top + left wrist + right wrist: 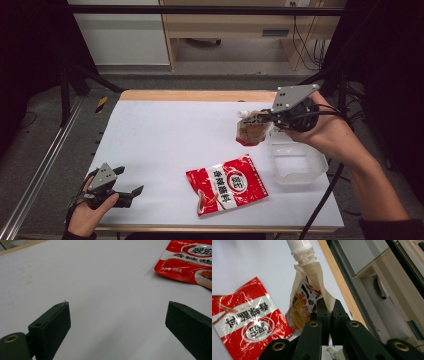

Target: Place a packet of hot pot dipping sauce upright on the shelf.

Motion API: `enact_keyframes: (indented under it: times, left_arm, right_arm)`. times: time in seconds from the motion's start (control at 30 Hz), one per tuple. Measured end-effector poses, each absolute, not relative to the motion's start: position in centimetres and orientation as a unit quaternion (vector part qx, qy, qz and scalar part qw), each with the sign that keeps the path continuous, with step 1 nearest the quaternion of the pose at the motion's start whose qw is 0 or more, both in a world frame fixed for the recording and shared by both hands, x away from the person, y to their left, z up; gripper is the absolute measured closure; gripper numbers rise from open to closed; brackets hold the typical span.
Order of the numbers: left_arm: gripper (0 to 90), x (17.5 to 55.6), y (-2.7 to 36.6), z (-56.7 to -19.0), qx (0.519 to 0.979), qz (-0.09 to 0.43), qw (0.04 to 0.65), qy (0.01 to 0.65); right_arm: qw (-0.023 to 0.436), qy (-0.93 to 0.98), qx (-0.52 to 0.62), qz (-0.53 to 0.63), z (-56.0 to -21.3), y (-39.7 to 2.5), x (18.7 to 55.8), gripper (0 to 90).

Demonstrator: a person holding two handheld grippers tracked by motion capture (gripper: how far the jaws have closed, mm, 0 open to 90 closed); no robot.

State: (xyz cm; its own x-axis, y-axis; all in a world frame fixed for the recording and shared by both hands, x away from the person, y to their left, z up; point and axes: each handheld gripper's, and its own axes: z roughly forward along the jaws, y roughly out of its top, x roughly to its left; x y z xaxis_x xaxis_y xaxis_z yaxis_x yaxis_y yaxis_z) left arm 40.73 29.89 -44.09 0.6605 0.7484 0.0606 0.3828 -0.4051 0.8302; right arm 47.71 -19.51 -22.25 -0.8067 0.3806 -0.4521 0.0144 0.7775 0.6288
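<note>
- Right gripper (pixel 264 118) holds a spouted pouch (pixel 251 131) up off the white table (pixel 165 140), just beside the clear plastic container (pixel 297 162), at about 10 o'clock from it.
- In the right gripper view the jaws are pinched tight on the pouch's side edge (pixel 325 302); the white screw cap (pixel 300 247) points to 12 o'clock, well past the fingertips.
- Pouch body hangs to the 9 o'clock side of the jaws in that view; only the seam edge is between the pads, so the grip looks thin.
- Step in hand, as a guess: carry the pouch over the container and set it in.
- To do it well: move slowly toward 4 o'clock in the high view, keep the pinch firm, get the pouch bottom over the container rim before lowering, release only once it rests inside.
- Risk: the edge grip lets the pouch swing or slip; the bottom could catch the rim and tip the light container.
- Left gripper (pixel 125 189) rests low at the table's 7 o'clock corner, jaws spread wide, nothing between them.
- Red seasoning packet (pixel 227 184) lies flat on the table at about 3 o'clock from the left gripper, well apart, untouched; its corner (pixel 185 262) shows beyond the left jaws.
- Left gripper could steady the container, but it is far off.
</note>
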Motion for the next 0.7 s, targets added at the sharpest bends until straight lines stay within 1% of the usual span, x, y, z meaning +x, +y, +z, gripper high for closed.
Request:
enact_keyframes:
  times: [0.37, 0.7]
  left_arm:
    - [6.1, 41.0, 29.8, -44.5, 0.814, 0.212, 0.412, 0.350]
    - [6.5, 41.1, 29.8, -44.8, 0.815, 0.210, 0.408, 0.353]
  right_arm:
    - [0.304, 0.891, 0.151, 0.300, -23.5, -23.6, 48.5, 88.0]
    - [0.306, 0.887, 0.187, 0.290, -27.0, -27.3, 49.9, 88.1]
